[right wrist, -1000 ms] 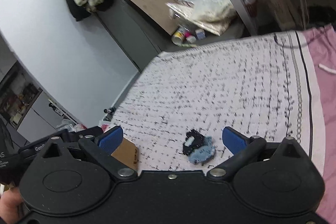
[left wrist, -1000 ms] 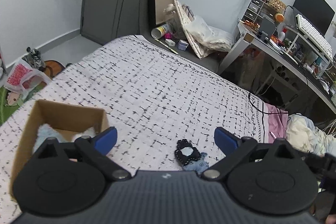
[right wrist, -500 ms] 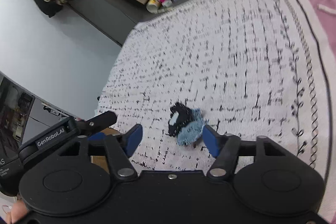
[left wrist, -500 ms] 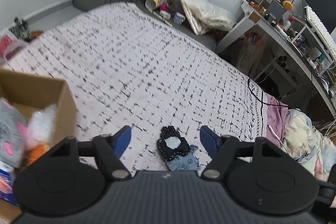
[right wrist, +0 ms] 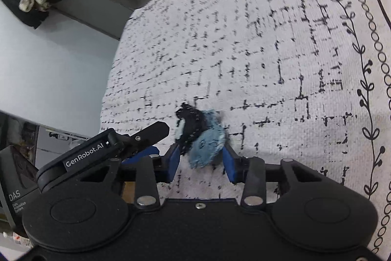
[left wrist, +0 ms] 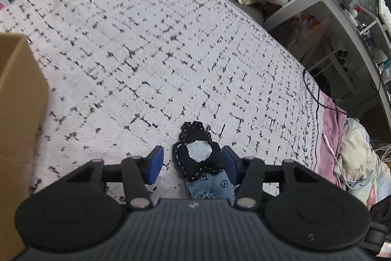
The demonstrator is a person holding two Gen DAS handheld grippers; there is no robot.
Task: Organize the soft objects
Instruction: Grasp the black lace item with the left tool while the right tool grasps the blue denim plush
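Left gripper (left wrist: 191, 164) and right gripper (right wrist: 201, 159) angled down, fingers closing, seemingly part-open.

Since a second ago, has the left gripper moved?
Yes. The left gripper has come down toward the patterned bedspread and now straddles the black-and-denim soft toy, with its jaws just closing around it; the left pad is not yet touching.

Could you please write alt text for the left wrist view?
The left gripper, jaws just closing, straddles a small black and denim plush doll on a black-flecked white bedspread. A cardboard box stands at the left, a cluttered desk beyond.
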